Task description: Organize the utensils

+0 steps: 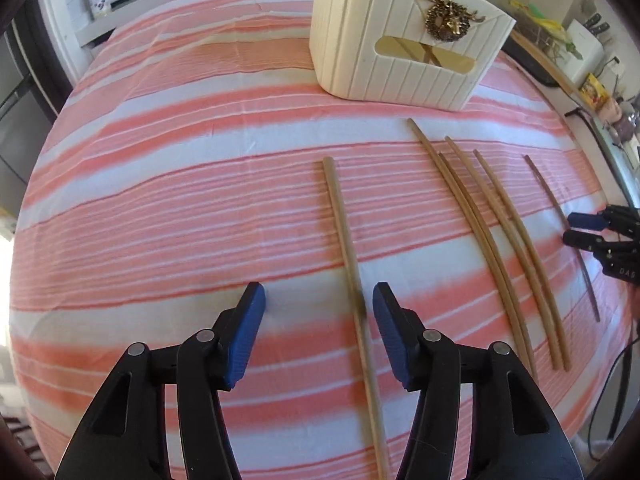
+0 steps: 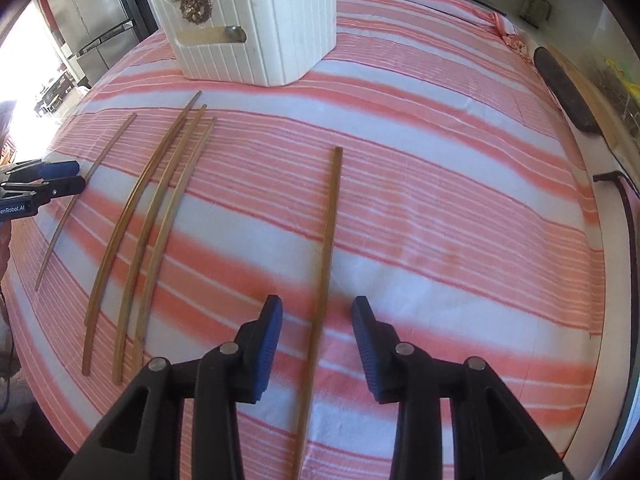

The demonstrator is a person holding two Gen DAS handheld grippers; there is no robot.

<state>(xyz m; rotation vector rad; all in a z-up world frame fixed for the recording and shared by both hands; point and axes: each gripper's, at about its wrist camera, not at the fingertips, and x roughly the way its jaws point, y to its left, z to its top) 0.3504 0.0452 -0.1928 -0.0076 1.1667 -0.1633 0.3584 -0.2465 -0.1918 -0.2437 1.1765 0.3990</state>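
**Both grippers poised astride separate chopsticks: risks at the pinch**

On the striped cloth [image 1: 160, 184], six chopsticks lie roughly parallel in front of the white holder [image 1: 404, 36], which stands upright at the far side, well apart from both tools. Left gripper [image 1: 319, 300]: jaws spread wide, holding nothing, with the leftmost chopstick [image 1: 344, 240] running between the blue pads [image 1: 248, 332], nearer the right-hand pad. Right gripper [image 2: 317, 312]: likewise wide open and empty, astride the rightmost chopstick [image 2: 328, 232]. A cluster of four chopsticks [image 1: 492, 240] lies between the two, untouched.

Probable hazards, judged from this arrangement:
- Off-centre closure. The left stick sits close to one pad, so that pad would likely push it sideways before the other arrives, rolling it across the cloth.
- Thin, smooth stick lying flat. Pads closing too high could skim over it; too low, they could snag and bunch the fabric.
- End grasp. Each tool appears positioned toward the near end, so a lifted stick may droop or pivot, complicating insertion into the holder.
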